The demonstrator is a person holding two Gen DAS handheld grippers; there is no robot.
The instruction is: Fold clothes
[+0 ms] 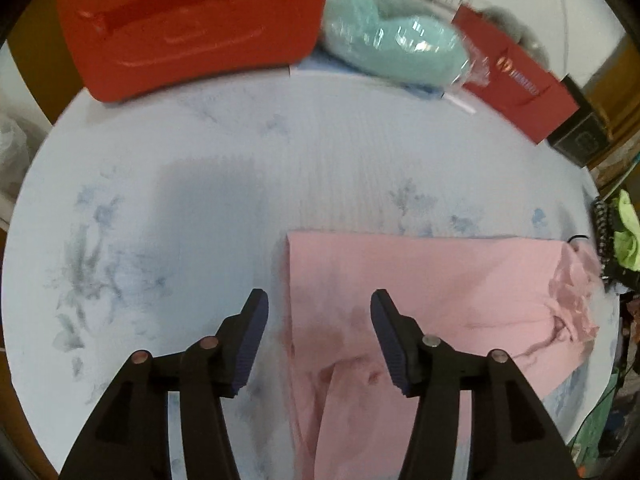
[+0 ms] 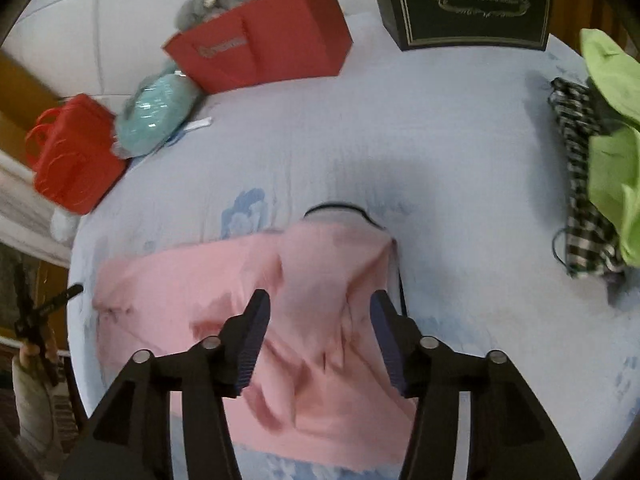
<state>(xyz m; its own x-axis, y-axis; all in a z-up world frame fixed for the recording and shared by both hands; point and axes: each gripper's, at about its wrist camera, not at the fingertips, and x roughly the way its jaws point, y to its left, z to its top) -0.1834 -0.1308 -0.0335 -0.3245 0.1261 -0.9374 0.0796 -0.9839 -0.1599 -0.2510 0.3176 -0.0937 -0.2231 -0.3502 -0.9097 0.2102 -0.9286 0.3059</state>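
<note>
The left gripper [image 1: 319, 306] stands with its jaws spread wide and nothing between the pads. It hangs over the left edge of a pink garment [image 1: 420, 300], one finger above the bedsheet [image 1: 200, 200], the other above the pink cloth. Whether the pads touch the fabric cannot be told.

The right gripper [image 2: 319, 307] is likewise wide apart and holds nothing. It sits above a raised, bunched part of the pink garment [image 2: 304, 320], with cloth visible in the gap between the fingers.

The pink garment lies on the pale blue floral bedsheet [image 2: 460, 160], near the front of the bed. In the left wrist view its left edge is straight and its right end is crumpled. A thin black cord [image 2: 340, 208] curves just beyond the garment's far edge in the right wrist view.

At the far side of the bed stand an orange-red plastic case [image 1: 188, 20], a mint-green bundle in clear wrap [image 1: 396, 48], a red paper bag [image 2: 264, 36] with grey fur showing at its mouth, and a black box with gold lettering [image 2: 472, 0]. To the right lie a black-and-white checked cloth [image 2: 580, 168] and a lime-green garment [image 2: 612, 128], touching one another and well apart from the pink garment.
</note>
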